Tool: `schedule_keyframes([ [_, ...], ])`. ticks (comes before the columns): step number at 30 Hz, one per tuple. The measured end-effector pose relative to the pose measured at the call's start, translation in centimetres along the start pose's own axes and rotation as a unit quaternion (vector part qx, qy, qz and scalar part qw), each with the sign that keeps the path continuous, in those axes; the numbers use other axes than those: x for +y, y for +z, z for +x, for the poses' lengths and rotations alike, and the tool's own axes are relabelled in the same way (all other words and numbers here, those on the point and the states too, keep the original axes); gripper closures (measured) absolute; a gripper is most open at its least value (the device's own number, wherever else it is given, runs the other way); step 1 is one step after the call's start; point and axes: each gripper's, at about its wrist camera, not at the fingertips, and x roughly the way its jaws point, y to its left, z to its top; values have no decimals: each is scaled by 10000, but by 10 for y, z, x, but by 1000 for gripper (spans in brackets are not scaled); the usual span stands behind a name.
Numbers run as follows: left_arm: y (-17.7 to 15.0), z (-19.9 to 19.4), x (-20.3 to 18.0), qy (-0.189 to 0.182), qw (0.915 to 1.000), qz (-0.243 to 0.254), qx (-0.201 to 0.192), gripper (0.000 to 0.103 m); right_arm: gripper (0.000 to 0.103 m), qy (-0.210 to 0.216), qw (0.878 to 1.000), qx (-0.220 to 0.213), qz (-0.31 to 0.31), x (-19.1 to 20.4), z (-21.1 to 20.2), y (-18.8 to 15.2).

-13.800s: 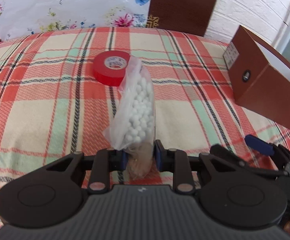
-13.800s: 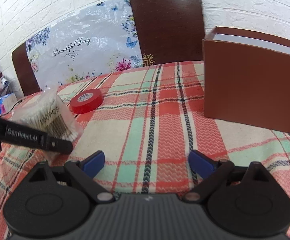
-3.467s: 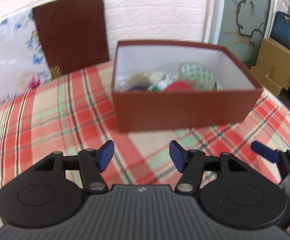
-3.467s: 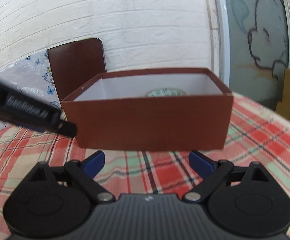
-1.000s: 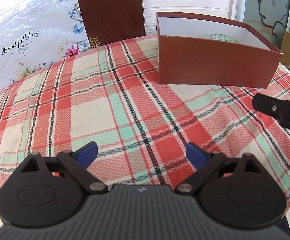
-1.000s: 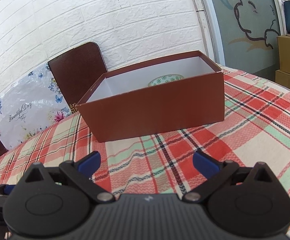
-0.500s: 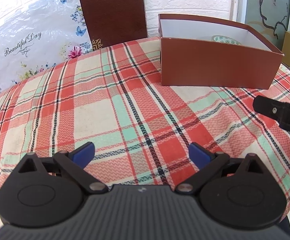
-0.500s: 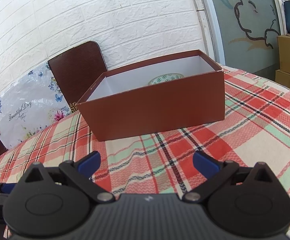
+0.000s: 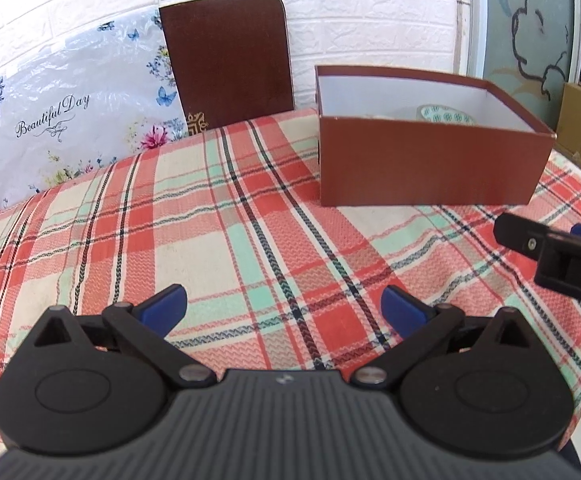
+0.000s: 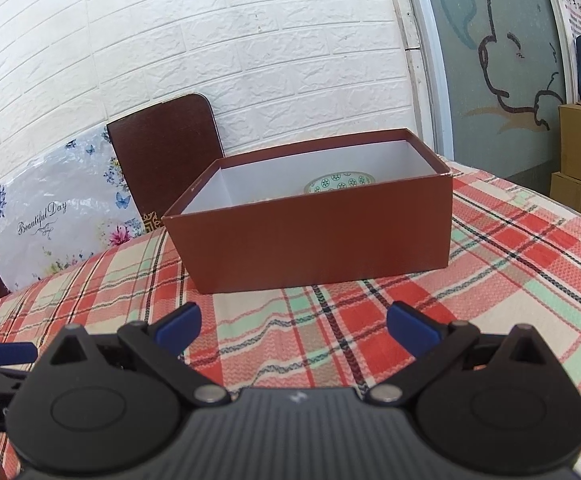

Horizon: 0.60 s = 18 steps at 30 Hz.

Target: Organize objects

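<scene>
My left gripper [image 9: 284,308] hangs wide apart and empty above the desk's red, cream and green plaid cloth [image 9: 218,216]. An open reddish-brown cardboard box [image 9: 430,160] sits ahead to the right. My right gripper [image 9: 562,252] enters from the right edge.

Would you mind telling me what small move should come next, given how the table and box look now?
Probably draw both grippers back and stop: the left gripper and right gripper are open and hold nothing, and no loose item shows on the tablecloth outside the brown box.
</scene>
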Motion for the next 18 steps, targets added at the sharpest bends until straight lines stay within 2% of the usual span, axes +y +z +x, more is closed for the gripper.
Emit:
schedule_keyframes([
  [7,2,-5,5,103,9998,-103,-142,0,0,11,10000,-20,-33,0,0,1],
  [14,2,-11,10,505,9974,-221,-463,0,0,22,10000,-34,-53,-1,-1,1],
  [18,2,-13,7,657,9964,-106,-531,0,0,36,10000,-33,-69,-1,-2,2],
])
